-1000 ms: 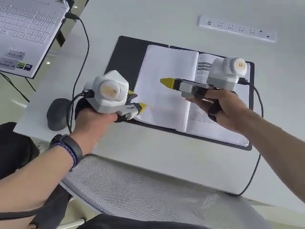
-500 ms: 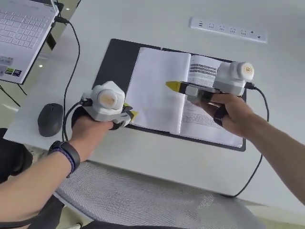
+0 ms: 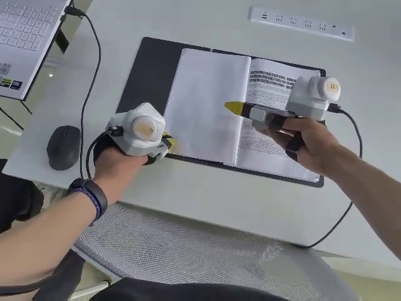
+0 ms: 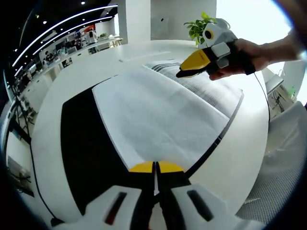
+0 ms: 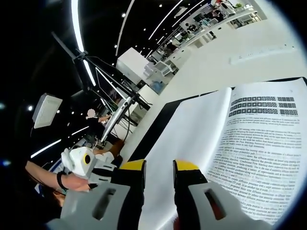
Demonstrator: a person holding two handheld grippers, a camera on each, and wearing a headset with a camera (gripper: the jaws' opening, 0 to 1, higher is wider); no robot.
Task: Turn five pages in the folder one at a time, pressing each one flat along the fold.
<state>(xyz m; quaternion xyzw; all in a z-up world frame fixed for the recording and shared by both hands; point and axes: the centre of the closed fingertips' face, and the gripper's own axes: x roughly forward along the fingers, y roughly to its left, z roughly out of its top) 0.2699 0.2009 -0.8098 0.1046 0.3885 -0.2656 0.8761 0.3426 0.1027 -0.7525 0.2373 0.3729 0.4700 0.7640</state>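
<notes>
The laptop (image 3: 19,37) is cut off at the top-left corner; right of the mouse (image 3: 64,147), the left gripper (image 3: 164,143) hides most of its tips behind its own body in the head view; its own view shows the jaws pressed together at the blank page's (image 3: 203,106) near edge, and I cannot tell whether paper is nipped; the black folder (image 3: 150,75) lies open on the table (image 3: 207,188), holding the blank page on the left and the printed page (image 3: 276,147) on the right; the right gripper (image 3: 233,108) is over the fold, jaws slightly apart, empty.
</notes>
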